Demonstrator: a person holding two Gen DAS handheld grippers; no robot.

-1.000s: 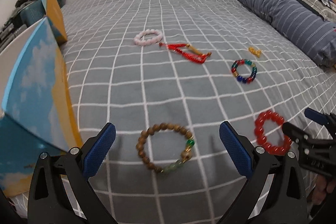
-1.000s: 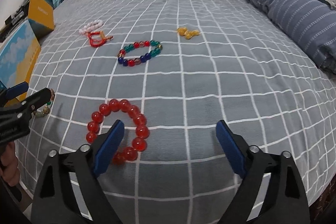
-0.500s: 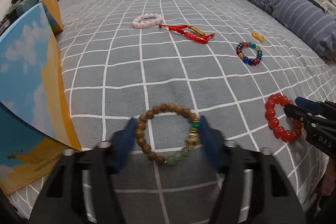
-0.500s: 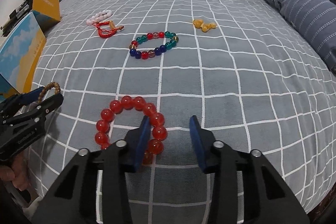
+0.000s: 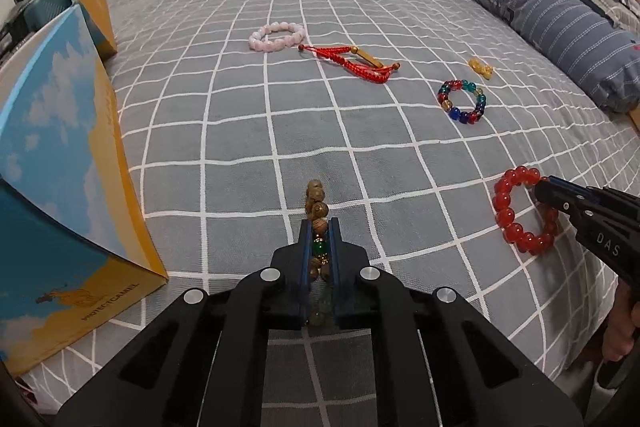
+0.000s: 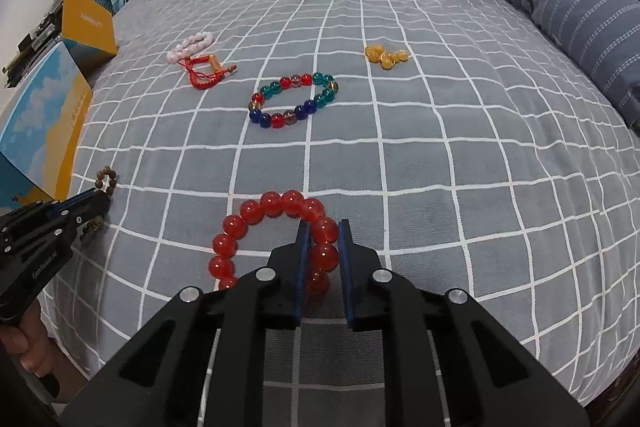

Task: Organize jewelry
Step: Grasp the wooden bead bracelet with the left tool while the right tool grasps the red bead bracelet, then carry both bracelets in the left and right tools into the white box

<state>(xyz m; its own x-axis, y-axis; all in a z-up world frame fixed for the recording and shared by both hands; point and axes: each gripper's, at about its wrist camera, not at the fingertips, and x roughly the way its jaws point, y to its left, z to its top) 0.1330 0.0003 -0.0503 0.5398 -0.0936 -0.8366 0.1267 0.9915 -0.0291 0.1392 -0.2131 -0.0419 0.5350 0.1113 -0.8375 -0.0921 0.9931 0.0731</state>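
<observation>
My left gripper is shut on the wooden bead bracelet, squeezed flat between the blue pads, low on the grey checked bedspread. It also shows in the right wrist view. My right gripper is shut on the red bead bracelet, gripping its right side; the bracelet also shows in the left wrist view. Farther up the bed lie a multicolour bead bracelet, a red cord bracelet, a pink bead bracelet and a small amber bead cluster.
An open blue-and-yellow box stands at the bed's left edge, with its yellow lid part behind. A striped blue bolster lies along the right side. Cluttered shelves stand at far left.
Both grippers have closed: the left on the wooden bracelet, the right on the red bracelet. Both have moved forward and lower over the bed.
</observation>
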